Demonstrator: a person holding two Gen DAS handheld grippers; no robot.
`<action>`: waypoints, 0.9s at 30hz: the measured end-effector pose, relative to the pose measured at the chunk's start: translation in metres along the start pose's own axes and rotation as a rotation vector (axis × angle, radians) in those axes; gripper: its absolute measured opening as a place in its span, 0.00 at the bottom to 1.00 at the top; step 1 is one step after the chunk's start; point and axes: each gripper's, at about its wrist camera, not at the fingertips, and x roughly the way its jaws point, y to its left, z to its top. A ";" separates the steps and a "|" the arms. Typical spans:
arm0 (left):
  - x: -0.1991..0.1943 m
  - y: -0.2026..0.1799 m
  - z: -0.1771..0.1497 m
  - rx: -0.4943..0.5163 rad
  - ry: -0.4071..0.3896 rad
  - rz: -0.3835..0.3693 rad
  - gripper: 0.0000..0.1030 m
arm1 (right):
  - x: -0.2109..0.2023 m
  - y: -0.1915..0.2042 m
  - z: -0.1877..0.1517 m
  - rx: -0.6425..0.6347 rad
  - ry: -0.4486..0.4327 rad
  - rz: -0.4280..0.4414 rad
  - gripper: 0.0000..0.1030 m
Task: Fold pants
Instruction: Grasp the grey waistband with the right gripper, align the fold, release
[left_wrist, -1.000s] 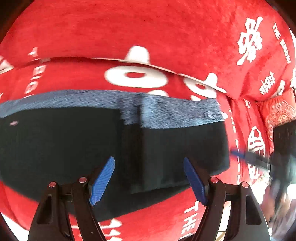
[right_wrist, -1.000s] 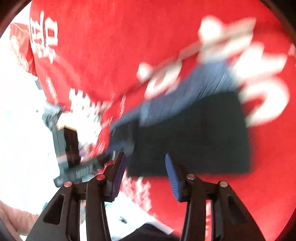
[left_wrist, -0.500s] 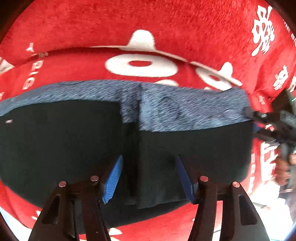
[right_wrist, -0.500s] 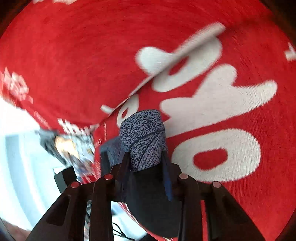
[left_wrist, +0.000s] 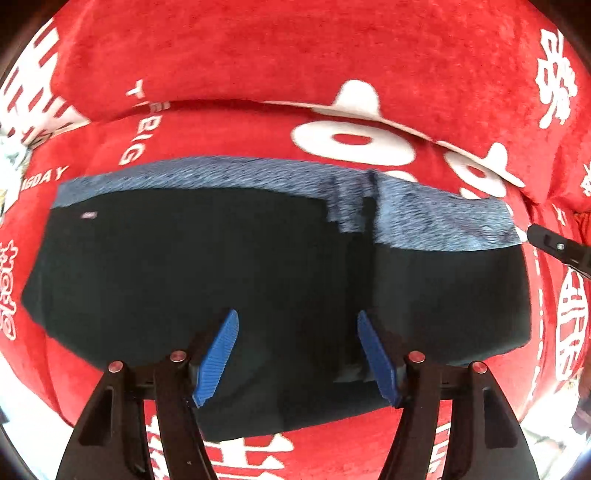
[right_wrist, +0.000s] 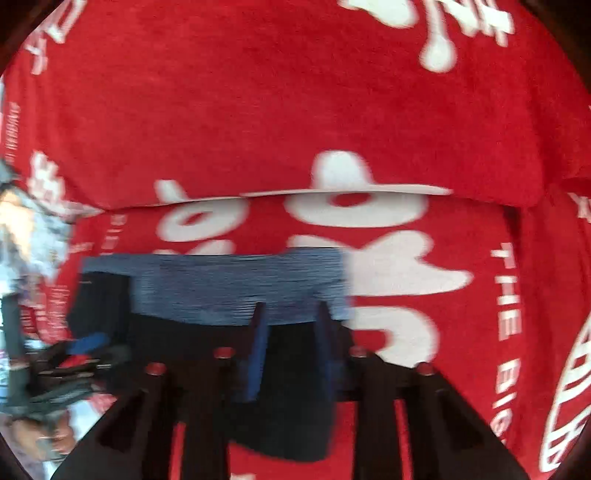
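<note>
Red plush cloth (left_wrist: 258, 55) with white lettering and characters covered the whole surface in both views, a raised fold of it crossing the upper half of each frame. At the far left edge of the left wrist view a pale, blurred patch of room showed past the cloth. Across the middle lay the pants (left_wrist: 184, 277), black with a blue-grey speckled waistband (left_wrist: 424, 221) along their upper edge, flat on the red cloth. At lower centre the left gripper (left_wrist: 297, 358) stood spread wide over the black fabric, its blue pads (left_wrist: 216, 360) apart and holding nothing. In the right wrist view, blurred by motion, the pants (right_wrist: 207, 332) sat at lower left, and the right gripper (right_wrist: 290, 339) at lower centre had its fingers narrowly parted at the waistband; whether they pinched it I could not tell.
</note>
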 end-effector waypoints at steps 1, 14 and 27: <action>0.001 0.003 -0.002 -0.006 0.007 0.020 0.67 | 0.004 0.009 0.001 -0.008 0.022 0.046 0.26; 0.005 0.052 -0.030 -0.075 0.074 0.127 0.77 | 0.091 0.156 -0.019 -0.119 0.189 0.221 0.26; -0.005 0.083 -0.043 -0.104 0.120 0.155 0.77 | 0.041 0.169 -0.072 -0.258 0.123 0.012 0.63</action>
